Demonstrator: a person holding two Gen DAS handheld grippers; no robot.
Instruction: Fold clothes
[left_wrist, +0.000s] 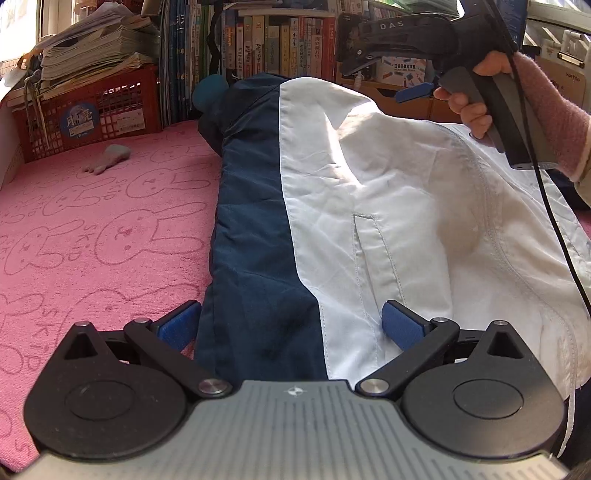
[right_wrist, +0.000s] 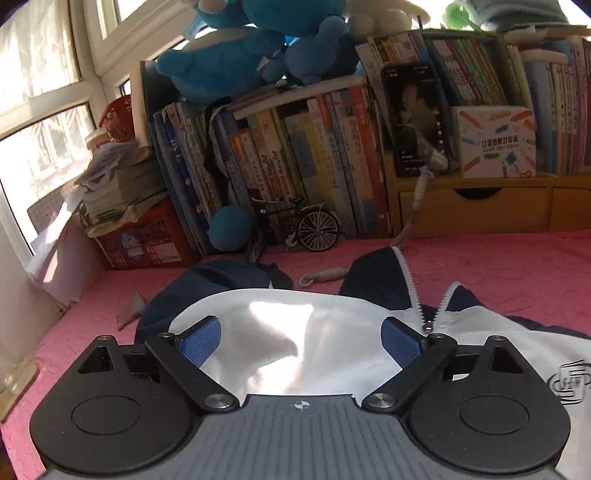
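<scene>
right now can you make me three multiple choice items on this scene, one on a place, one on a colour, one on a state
1. Where does the model bicycle stand?
A. against the books
B. on the jacket
C. inside the red crate

2. What colours is the jacket?
A. red and grey
B. navy and white
C. all black

3. How are the left gripper and right gripper set?
A. both open
B. both shut on cloth
C. left shut, right open

Key:
1 A, the right wrist view shows it on the pink cover at the foot of the book row.
2 B, a navy panel runs beside white panels in the left wrist view.
3 A, each pair of blue pads stands wide apart with jacket cloth between them, not pinched.
</scene>
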